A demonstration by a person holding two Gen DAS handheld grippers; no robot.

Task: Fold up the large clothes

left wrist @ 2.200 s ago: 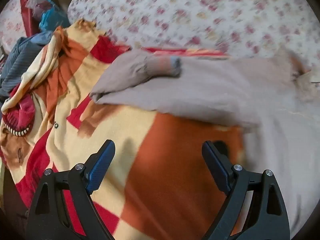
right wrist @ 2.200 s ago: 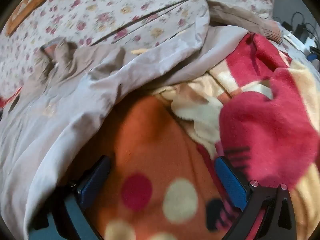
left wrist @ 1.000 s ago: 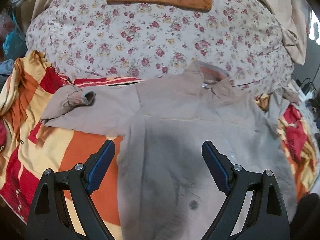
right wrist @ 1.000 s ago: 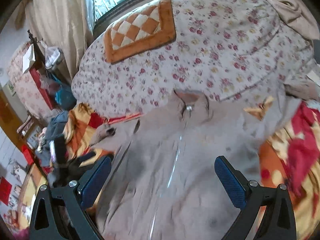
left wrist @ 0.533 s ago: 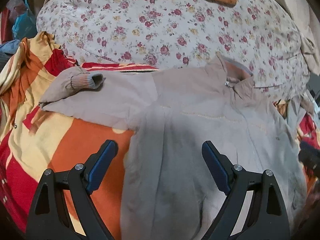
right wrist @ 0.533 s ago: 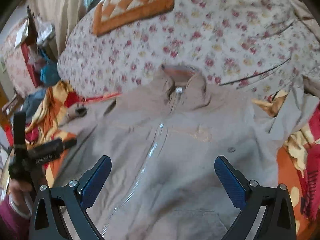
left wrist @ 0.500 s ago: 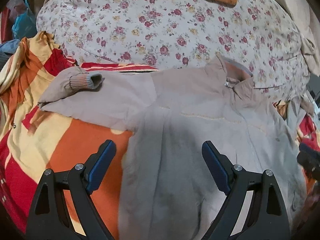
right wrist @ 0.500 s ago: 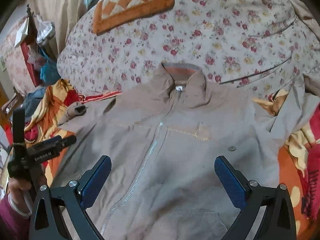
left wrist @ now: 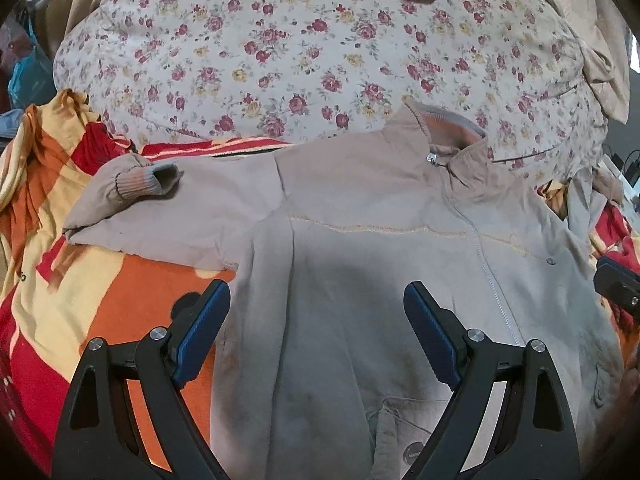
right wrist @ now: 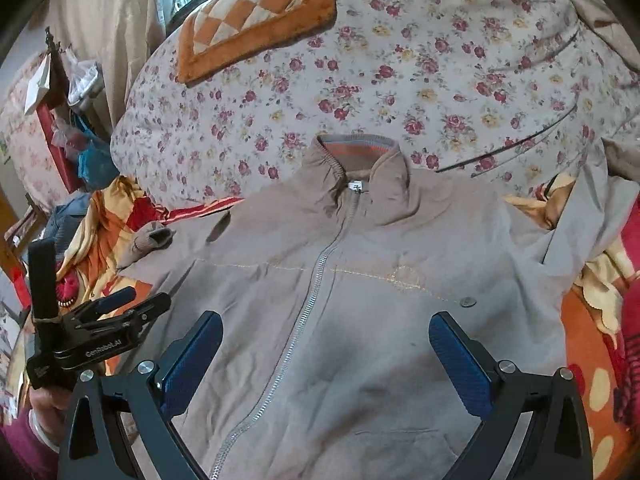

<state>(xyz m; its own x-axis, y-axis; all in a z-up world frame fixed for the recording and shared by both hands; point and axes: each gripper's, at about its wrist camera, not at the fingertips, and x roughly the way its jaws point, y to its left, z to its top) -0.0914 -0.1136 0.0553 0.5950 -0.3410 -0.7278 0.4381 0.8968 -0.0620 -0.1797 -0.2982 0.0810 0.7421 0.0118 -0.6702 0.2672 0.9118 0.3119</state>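
A beige zip-up jacket (left wrist: 360, 264) lies front up and zipped on the bed, collar (right wrist: 356, 156) at the far side. Its left sleeve (left wrist: 132, 188) is spread sideways with the ribbed cuff folded over. Its right sleeve (right wrist: 592, 208) runs off to the right. My left gripper (left wrist: 316, 312) is open and empty above the jacket's left side. My right gripper (right wrist: 326, 344) is open and empty above the chest, right of the zipper (right wrist: 304, 308). The left gripper also shows in the right wrist view (right wrist: 116, 308).
A red, orange and yellow blanket (left wrist: 72, 264) lies under the jacket, bunched at left and right (right wrist: 608, 320). A floral quilt (left wrist: 312, 60) rises behind the collar, with an orange checked cushion (right wrist: 248, 12) on it. Clothes and clutter (right wrist: 68, 120) stand at the far left.
Both grippers have lifted away from the blanket and jacket edges and now hover above the spread jacket. In the last half second they drifted only slightly. The jacket lies still.
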